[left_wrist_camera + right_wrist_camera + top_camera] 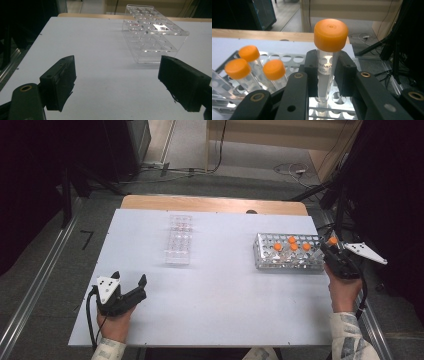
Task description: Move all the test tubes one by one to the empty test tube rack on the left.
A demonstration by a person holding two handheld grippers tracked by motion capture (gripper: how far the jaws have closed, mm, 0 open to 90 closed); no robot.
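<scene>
My right gripper [334, 251] is shut on a clear tube with an orange cap [333, 240] at the right end of the perforated metal rack [260, 254]. In the right gripper view the black pads [312, 72] of the right gripper [327, 72] press on both sides of the tube [331, 31], whose lower end hangs just above the rack [287, 58]. Several more orange-capped tubes [293, 246] stand in the rack. My left gripper [130, 278] rests open at the table's front left. Its jaws [117, 80] are wide apart with nothing between them.
An empty clear plastic tube rack [179, 240] stands at the table's middle back, ahead of the left gripper [155, 32]. The white table top [220, 290] ends in a wooden strip at the back. Dark stands and cables crowd the right side.
</scene>
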